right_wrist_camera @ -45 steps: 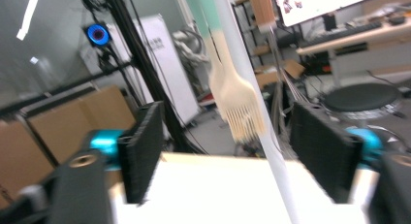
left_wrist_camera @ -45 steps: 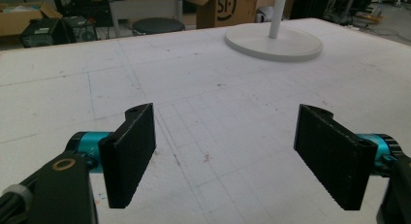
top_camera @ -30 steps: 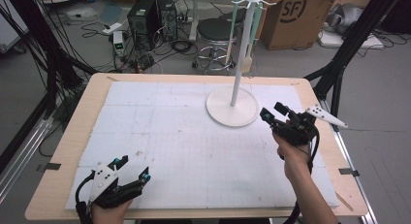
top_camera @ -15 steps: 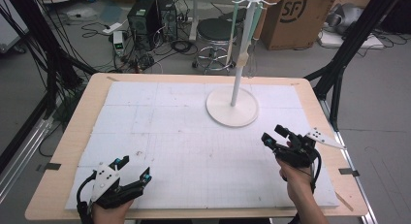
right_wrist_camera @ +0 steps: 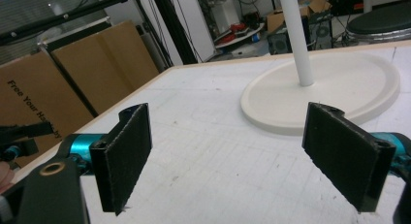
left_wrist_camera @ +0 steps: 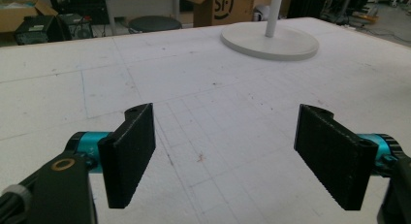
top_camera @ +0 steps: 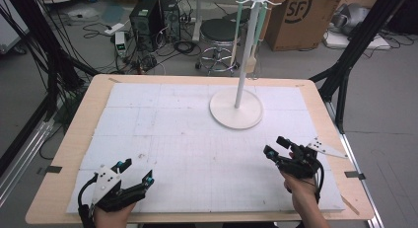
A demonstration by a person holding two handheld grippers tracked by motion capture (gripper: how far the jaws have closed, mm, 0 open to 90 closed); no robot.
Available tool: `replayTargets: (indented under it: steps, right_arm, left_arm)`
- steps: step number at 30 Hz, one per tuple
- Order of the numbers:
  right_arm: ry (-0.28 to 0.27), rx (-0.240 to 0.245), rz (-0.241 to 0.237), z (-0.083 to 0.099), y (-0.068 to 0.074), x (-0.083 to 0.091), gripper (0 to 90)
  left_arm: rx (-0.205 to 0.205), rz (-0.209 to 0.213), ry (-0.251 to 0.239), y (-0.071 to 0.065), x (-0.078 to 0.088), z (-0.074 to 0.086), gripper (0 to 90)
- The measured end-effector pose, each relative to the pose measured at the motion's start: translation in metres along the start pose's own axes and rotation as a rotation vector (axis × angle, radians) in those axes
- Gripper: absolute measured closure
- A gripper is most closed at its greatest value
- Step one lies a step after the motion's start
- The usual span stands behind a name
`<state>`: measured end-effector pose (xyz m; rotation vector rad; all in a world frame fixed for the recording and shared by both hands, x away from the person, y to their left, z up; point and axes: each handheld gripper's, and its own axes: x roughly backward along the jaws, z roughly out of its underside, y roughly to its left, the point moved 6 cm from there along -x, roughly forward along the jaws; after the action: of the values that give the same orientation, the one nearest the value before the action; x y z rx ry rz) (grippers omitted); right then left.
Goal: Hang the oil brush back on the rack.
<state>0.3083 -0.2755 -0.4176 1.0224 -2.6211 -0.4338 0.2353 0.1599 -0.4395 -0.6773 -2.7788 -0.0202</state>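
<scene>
A white stand (top_camera: 235,109) with a round base and a tall pole rises at the back right of the table; utensils (top_camera: 251,60) hang from hooks at its top. The same stand's base shows in the left gripper view (left_wrist_camera: 270,40) and in the right gripper view (right_wrist_camera: 329,90). My left gripper (top_camera: 135,171) rests low at the front left, open, nothing between its jaws (left_wrist_camera: 225,158). At the front right my right gripper (top_camera: 276,147) is open and empty too, its jaws wide apart (right_wrist_camera: 242,156), well short of the stand's base.
A white gridded mat (top_camera: 197,144) covers the wooden table (top_camera: 74,139). Behind the table are a stool (top_camera: 219,33), a computer case (top_camera: 148,16), cables and a cardboard box (top_camera: 300,16). A black frame leg (top_camera: 345,65) stands at the right.
My right gripper has drawn back from beside the stand's base toward the front right edge of the table. The left gripper has stayed put.
</scene>
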Motion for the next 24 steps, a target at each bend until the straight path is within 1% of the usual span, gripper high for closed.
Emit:
replayTargets:
  steps: [3, 5, 7, 10, 12, 14, 16, 17, 19, 21, 24]
  right_arm:
    - [0.019, 0.007, 0.003, 0.004, 0.0, -0.001, 17.1]
    - [0.026, 0.027, 0.008, 0.006, 0.001, -0.002, 17.2]
    - [0.037, 0.042, 0.013, 0.008, 0.002, -0.002, 17.1]
    - [0.057, 0.096, 0.033, 0.011, 0.004, 0.0, 17.1]
    - [0.066, 0.114, 0.038, 0.013, 0.005, 0.002, 17.1]
    - [0.069, 0.113, 0.042, 0.015, 0.005, 0.005, 17.1]
    - [0.068, 0.118, 0.053, 0.016, 0.005, 0.01, 17.1]
    - [0.07, 0.119, 0.053, 0.016, 0.005, 0.011, 17.1]
    - [0.074, 0.126, 0.06, 0.018, 0.005, 0.015, 17.0]
    - [0.082, 0.123, 0.061, 0.02, 0.005, 0.017, 16.6]
    - [0.088, 0.135, 0.062, 0.023, 0.005, 0.018, 16.6]
  left_arm:
    - [0.0, 0.003, -0.007, -0.001, -0.001, -0.001, 23.3]
    - [0.004, 0.01, -0.01, -0.001, -0.002, -0.002, 23.3]
    - [0.008, 0.026, -0.011, -0.004, -0.004, -0.003, 23.1]
    - [0.009, 0.048, -0.004, -0.01, -0.008, -0.003, 22.8]
    - [0.0, 0.056, 0.0, -0.014, -0.012, -0.004, 22.3]
    - [-0.006, 0.065, 0.002, -0.016, -0.016, -0.004, 22.3]
    - [0.009, 0.079, 0.003, -0.018, -0.021, -0.006, 22.3]
    - [0.014, 0.093, 0.008, -0.02, -0.023, -0.006, 22.2]
    - [0.001, 0.096, 0.017, -0.023, -0.028, -0.006, 22.1]
    - [0.014, 0.107, 0.013, -0.026, -0.033, -0.008, 22.2]
    - [0.016, 0.114, 0.01, -0.03, -0.042, -0.012, 22.2]
